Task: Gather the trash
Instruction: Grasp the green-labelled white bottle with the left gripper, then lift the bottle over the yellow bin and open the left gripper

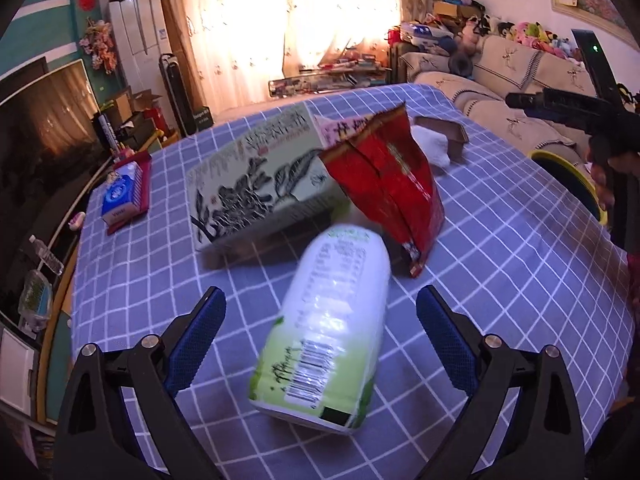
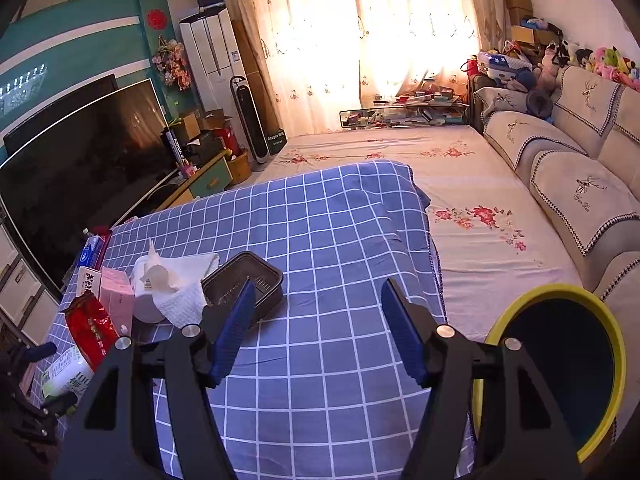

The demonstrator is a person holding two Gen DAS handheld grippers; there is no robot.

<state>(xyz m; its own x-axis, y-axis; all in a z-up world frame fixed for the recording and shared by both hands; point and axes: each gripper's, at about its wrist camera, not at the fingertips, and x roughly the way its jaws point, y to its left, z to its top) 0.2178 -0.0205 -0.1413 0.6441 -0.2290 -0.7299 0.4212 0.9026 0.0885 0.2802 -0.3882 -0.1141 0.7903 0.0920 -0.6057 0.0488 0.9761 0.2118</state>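
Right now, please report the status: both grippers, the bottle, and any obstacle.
Left gripper open, bottle lying between its fingers, not gripped. Right gripper open, empty, beside yellow bin. Red bag and box just behind bottle.

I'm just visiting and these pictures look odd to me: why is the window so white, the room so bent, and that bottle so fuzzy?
Both views: backlit curtains blow out to glare, and the fisheye lens bows the room's edges. Left wrist view: the green-and-white bottle between the open left hand-held gripper fingers is smeared, likely motion blur. Right wrist view: sharper, with the yellow-rimmed bin crisp.
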